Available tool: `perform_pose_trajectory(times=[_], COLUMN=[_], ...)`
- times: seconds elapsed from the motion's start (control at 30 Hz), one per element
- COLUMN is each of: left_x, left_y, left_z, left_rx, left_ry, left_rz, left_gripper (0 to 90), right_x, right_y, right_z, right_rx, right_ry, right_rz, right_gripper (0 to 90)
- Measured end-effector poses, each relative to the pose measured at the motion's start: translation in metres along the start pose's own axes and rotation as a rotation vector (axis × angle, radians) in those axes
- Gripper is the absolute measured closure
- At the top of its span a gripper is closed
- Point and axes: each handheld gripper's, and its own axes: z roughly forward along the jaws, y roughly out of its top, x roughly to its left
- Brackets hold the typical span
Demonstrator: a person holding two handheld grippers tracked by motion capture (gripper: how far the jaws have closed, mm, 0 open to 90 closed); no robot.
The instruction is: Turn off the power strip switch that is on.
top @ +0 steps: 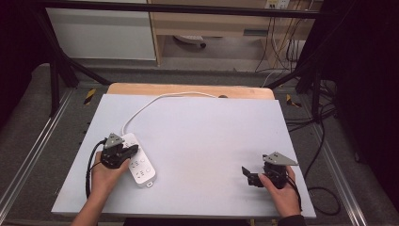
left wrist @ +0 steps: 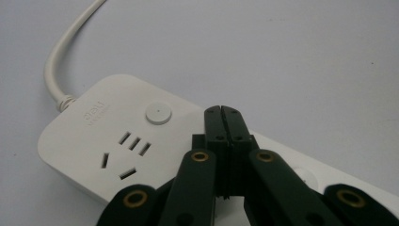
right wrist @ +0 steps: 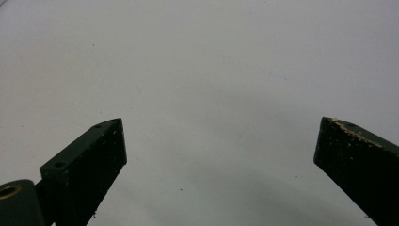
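- Pale grey board (top: pixel 202 141) covers your table, with a strip of bare wood (top: pixel 188 89) along its far edge and black frame bars around it.
- Your white power strip (top: pixel 139 165) lies at the near left of the board, running from far left to near right; its white cord (top: pixel 155 101) curves away toward the far edge.
- Your left gripper (top: pixel 126 153) sits over the far half of the strip, held in your left hand (top: pixel 106 176). In the left gripper view its jaws are pressed together with nothing between them, tips (left wrist: pixel 222 117) just beside the round button (left wrist: pixel 158 114) and near a five-hole socket (left wrist: pixel 124 155).
- Your right gripper (top: pixel 251 176) rests at the near right, well apart from the strip, in your right hand (top: pixel 284 190). Its jaws stand wide apart over bare board (right wrist: pixel 211 94), holding nothing.
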Motion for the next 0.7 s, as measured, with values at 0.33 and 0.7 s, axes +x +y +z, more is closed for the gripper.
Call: perform_pose_trajectory(times=[0.33, 0.7], left_x=[-0.0032, -0.0037], left_y=[0.0007, 0.0014], left_z=[-0.0004, 0.0004], left_rx=[0.011, 0.018], left_ry=[0.019, 0.014], left_rz=[0.030, 0.032], left_gripper=[90.0, 90.0], right_x=[-0.0001, 0.0002], right_y=[0.0000, -0.0003], right_z=[-0.0003, -0.0005], right_rx=[-0.001, 0.002], right_ry=[0.000, 0.001], right_rz=[0.001, 0.002], right_gripper=[3.5, 3.4])
